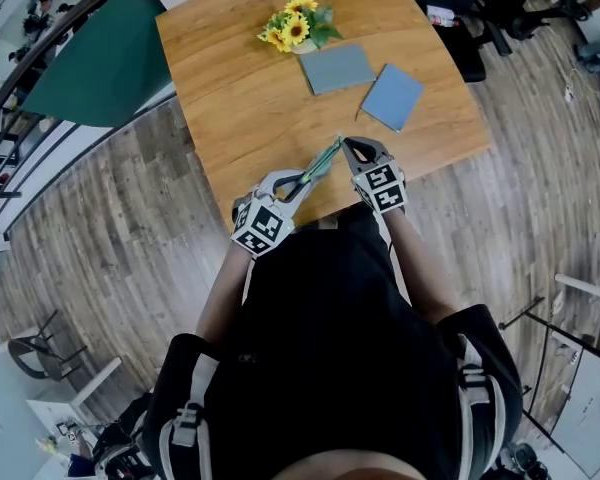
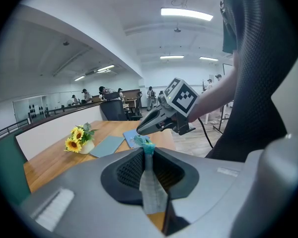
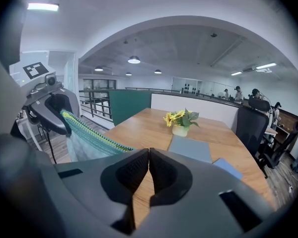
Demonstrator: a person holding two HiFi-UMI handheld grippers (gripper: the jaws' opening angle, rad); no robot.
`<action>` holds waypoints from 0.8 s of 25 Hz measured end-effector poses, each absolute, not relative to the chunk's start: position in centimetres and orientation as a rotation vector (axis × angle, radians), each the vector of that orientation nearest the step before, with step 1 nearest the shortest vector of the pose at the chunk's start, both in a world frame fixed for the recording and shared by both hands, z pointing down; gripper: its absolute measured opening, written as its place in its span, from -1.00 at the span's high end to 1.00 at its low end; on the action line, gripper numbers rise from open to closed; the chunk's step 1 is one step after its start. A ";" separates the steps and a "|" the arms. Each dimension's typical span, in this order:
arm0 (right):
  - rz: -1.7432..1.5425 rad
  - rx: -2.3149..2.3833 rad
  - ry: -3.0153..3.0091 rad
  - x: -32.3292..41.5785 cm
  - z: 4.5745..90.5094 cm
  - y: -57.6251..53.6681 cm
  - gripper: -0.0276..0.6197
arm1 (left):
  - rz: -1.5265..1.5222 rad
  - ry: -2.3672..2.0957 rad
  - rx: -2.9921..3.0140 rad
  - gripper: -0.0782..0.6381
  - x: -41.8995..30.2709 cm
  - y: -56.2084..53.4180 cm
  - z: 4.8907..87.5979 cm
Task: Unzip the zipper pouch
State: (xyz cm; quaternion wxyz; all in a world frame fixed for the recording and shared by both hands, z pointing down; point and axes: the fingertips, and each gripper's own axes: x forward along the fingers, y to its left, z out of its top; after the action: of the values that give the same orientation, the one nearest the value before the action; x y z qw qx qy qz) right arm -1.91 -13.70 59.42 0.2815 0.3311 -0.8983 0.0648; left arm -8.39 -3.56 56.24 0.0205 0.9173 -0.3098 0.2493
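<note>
Left claw [image 2: 148, 157], held low before the person's body and tilted down toward the desk [image 1: 240, 98]: jaws clamped narrow on the near end of the zipper pouch [image 1: 322, 163], which spans the air between both claws over the desk's near edge. Right claw [image 3: 149, 152], likewise tilted down: jaws pressed together just beside the pouch's far end, nothing visible between them. Farther back on the desk: grey pad [image 1: 337, 68], blue pad [image 1: 393, 96] beside it, pot of sunflowers [image 1: 292, 28]

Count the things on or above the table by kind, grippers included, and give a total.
Sunflower pot: 1
Flat blue-grey pieces: 2
Zipper pouch: 1
Grippers: 2, left gripper and right gripper
Total: 6
</note>
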 end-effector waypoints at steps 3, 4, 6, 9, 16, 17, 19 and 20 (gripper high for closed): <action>0.185 0.900 -2.405 -1.6 59.5 -14.2 0.89 | 0.770 -0.968 2.841 0.65 -8.5 -3.8 56.2; 0.186 0.903 -2.405 -1.5 59.6 -14.4 0.89 | 0.769 -0.971 2.839 0.65 -8.5 -3.9 56.2; 0.188 0.909 -2.405 -1.3 59.6 -14.7 0.89 | 0.767 -0.973 2.836 0.65 -8.6 -4.1 56.3; 0.191 0.911 -2.406 -1.0 59.7 -14.8 0.89 | 0.765 -0.971 2.835 0.65 -8.4 -4.0 56.3; 0.212 0.922 -2.420 -1.0 59.9 -15.1 0.87 | 0.768 -0.982 2.831 0.65 -8.3 -4.0 56.3; 0.213 0.924 -2.429 -1.0 59.9 -15.1 0.87 | 0.764 -0.985 2.829 0.65 -8.4 -4.0 56.3; 0.195 0.927 -2.444 -1.1 59.8 -15.1 0.85 | 0.745 -0.998 2.821 0.65 -8.5 -4.0 56.2; 0.178 0.925 -2.445 -1.1 59.7 -15.1 0.83 | 0.732 -1.007 2.814 0.65 -8.7 -4.0 56.1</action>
State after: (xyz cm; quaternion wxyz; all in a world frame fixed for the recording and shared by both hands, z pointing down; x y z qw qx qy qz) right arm -1.08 -15.06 59.69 0.2579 0.3413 -0.9015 0.0657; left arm -8.70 -3.97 56.09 0.0323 0.9140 -0.3271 0.2379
